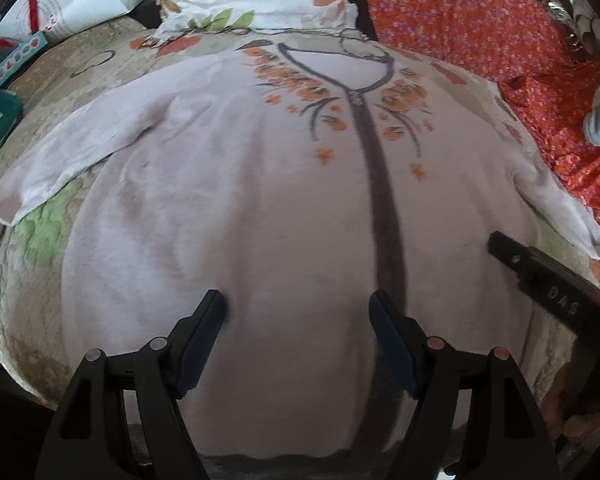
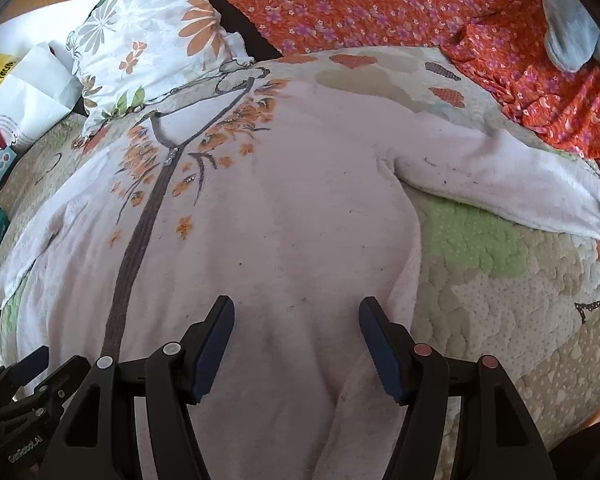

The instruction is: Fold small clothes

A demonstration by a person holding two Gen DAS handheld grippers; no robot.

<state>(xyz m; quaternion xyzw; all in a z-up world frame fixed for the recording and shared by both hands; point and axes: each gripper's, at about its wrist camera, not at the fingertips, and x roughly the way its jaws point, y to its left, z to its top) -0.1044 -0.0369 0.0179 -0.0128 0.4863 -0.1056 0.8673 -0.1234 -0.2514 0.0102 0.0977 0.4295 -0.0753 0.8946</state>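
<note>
Pale pink fleece makes up the small zip-front garment (image 1: 228, 200), which is spread flat, front up, on a quilted bed cover (image 2: 500, 312). A dark zip strip (image 1: 384, 208) is seen running down its middle, with orange flower print at the chest. Both sleeves are laid out to the sides. The left tool (image 1: 298, 312) is held over the lower body of the garment with its fingers spread wide and nothing gripped. The right tool (image 2: 296, 316) is likewise held wide apart and empty above the garment's right side, near the side seam. A flowered pillow (image 2: 152, 44) and an orange floral cloth (image 2: 360, 4) are seen beyond the collar.
</note>
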